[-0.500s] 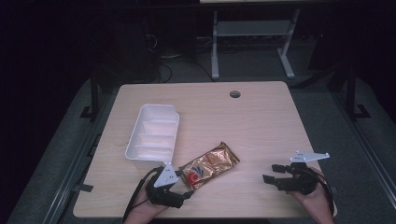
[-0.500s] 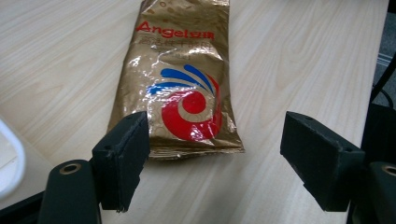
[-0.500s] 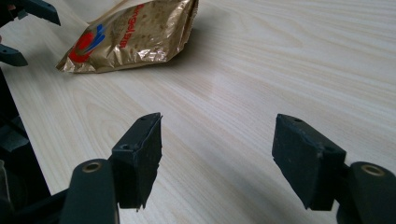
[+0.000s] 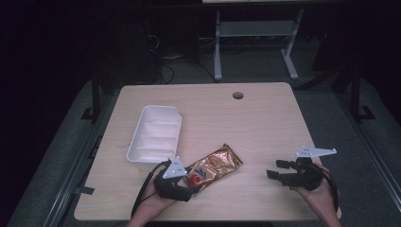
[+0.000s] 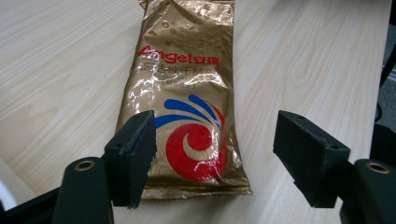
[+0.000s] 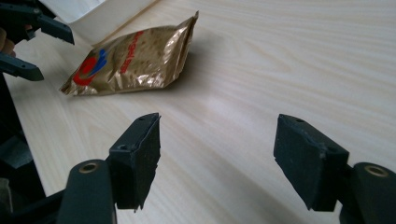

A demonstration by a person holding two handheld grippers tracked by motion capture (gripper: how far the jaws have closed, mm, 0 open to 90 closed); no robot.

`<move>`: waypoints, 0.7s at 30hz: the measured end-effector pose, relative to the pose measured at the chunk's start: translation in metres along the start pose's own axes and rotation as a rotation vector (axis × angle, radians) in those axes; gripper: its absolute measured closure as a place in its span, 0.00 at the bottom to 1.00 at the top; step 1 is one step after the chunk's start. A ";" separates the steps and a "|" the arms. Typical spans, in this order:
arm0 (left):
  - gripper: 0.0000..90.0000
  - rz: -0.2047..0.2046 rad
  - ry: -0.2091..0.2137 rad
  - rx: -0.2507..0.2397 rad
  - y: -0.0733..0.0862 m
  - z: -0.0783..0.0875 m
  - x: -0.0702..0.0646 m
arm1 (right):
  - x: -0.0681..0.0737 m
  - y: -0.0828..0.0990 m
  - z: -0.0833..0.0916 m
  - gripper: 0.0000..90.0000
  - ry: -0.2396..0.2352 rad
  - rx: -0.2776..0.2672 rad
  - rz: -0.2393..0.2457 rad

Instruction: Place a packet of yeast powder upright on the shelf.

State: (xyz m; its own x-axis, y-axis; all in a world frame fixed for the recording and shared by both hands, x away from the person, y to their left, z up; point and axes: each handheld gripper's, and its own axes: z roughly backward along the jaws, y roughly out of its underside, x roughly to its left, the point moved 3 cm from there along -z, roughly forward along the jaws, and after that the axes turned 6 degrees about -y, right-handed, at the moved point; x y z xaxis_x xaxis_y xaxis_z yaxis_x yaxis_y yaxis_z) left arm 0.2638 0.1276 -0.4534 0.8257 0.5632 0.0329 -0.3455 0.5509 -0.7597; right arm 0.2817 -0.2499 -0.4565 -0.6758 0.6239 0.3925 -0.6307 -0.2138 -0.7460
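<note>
Nothing is grasped yet: the gold packet [image 4: 213,168] lies flat at the worktop's [image 4: 265,118] six o'clock, left tongs [image 5: 215,158] spread around its end, right tongs [image 6: 217,158] apart, idle at four o'clock.

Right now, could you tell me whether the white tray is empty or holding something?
Empty: the high view shows the white tray with only its bare ribbed floor, and the gold packet lies outside it on the table.
</note>
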 end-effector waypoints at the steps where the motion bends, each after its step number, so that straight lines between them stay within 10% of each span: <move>1: 0.35 -0.003 -0.003 0.008 -0.003 -0.002 0.002 | -0.001 -0.003 0.000 0.34 -0.004 0.000 -0.004; 21: 0.58 0.016 0.036 0.044 -0.018 -0.026 0.013 | -0.006 -0.056 -0.041 0.33 -0.058 0.041 -0.022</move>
State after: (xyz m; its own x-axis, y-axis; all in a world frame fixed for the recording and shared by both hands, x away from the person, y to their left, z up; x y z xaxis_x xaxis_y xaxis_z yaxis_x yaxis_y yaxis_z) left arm 0.2929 0.1090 -0.4562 0.8351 0.5501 -0.0034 -0.3775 0.5685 -0.7310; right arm 0.3369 -0.2113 -0.4394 -0.6817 0.5844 0.4401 -0.6601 -0.2319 -0.7145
